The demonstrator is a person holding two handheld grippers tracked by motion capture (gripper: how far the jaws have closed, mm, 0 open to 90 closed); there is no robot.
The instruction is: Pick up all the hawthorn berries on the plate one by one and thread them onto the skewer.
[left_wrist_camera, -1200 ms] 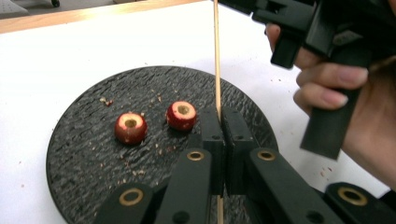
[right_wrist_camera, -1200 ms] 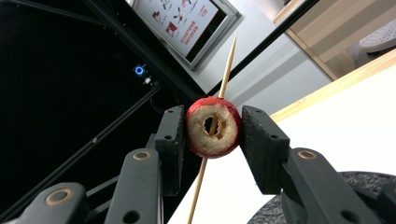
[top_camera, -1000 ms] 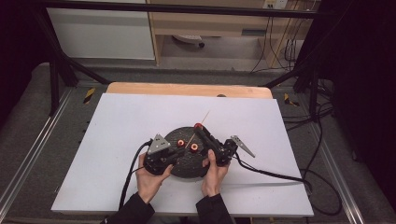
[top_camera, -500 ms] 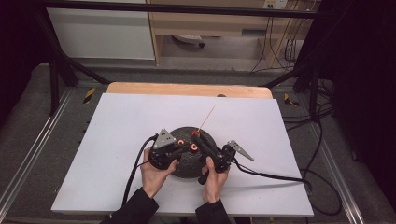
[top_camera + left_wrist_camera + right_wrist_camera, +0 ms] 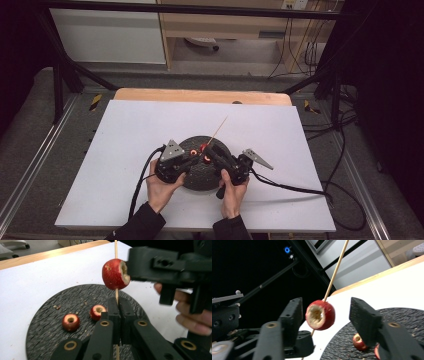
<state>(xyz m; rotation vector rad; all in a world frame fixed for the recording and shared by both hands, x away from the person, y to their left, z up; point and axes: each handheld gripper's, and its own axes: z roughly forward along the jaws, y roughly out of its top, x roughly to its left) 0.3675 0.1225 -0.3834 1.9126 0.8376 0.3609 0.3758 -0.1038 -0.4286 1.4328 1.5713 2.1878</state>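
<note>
Fruit between right tool jaws.

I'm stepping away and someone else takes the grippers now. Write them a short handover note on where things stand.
Left gripper: jaws shut on the wooden skewer, holding it upright over the dark round plate.
Right gripper: jaws have just been opening; the pads stand clear on either side of the skewered fruit, no longer pressing it.
Done: one cored red fruit sits on the skewer above the left jaws.
Left: two cored red fruits lie loose on the plate, probably next to thread. Keep the left grip steady.
</note>
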